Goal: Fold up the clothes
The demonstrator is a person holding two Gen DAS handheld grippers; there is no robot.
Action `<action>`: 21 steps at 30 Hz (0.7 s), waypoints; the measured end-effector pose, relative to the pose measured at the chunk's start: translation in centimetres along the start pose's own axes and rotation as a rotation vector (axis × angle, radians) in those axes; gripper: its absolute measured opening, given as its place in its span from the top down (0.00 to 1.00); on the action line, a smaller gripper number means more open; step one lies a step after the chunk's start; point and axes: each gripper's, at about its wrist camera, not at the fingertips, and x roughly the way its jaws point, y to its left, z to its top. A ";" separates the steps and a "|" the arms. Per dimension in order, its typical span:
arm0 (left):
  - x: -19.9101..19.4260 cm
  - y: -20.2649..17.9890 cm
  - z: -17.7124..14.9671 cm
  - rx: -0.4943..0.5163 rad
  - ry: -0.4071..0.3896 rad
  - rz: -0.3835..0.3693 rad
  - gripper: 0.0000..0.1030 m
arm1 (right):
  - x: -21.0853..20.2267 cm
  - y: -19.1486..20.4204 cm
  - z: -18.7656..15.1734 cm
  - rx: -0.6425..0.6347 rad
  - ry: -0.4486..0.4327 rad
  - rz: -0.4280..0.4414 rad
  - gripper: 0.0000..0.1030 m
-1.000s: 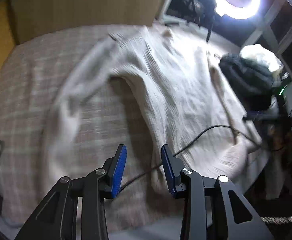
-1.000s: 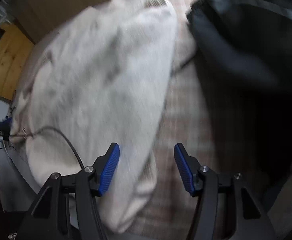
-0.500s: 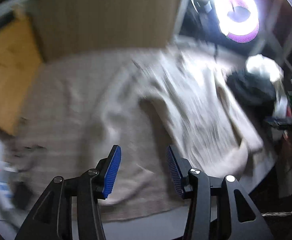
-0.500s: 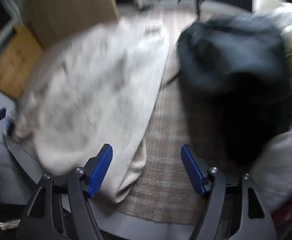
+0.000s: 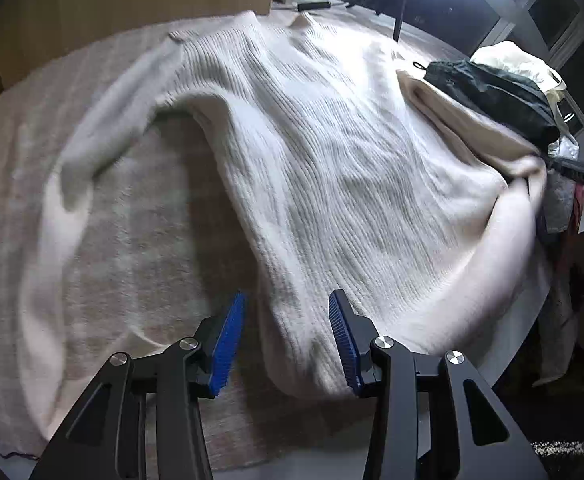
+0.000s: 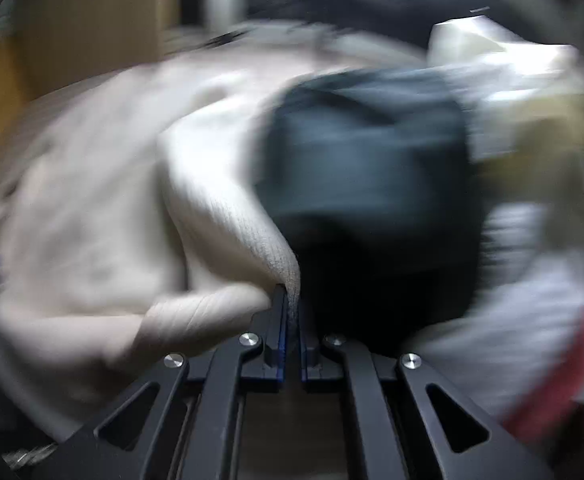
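The cream sweater (image 5: 331,152) lies flat across the middle of the bed (image 5: 124,240), the right tongs (image 6: 290,320) pinch its edge to fold it (blurry view), and the left tongs (image 5: 288,340) wait open at its hem

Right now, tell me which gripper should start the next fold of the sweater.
Right. The right gripper is already shut on the sweater at its edge beside the dark garment. The left gripper is open, astride the hem without gripping it.
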 end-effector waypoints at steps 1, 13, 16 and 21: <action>-0.2 0.0 -0.2 0.000 0.002 -0.001 0.60 | -0.5 -1.1 0.1 0.022 -0.001 -0.026 0.91; 0.1 -1.3 -2.5 -0.001 0.055 -0.009 0.55 | 3.4 7.1 -2.2 -0.088 0.113 0.285 0.52; 0.0 -1.3 -2.8 -0.004 0.049 -0.003 0.52 | 4.9 6.0 -3.4 -0.044 0.179 0.321 0.52; 1.1 -1.6 -2.6 -0.011 0.035 -0.017 0.60 | 5.3 6.4 -4.6 -0.067 0.210 0.390 0.49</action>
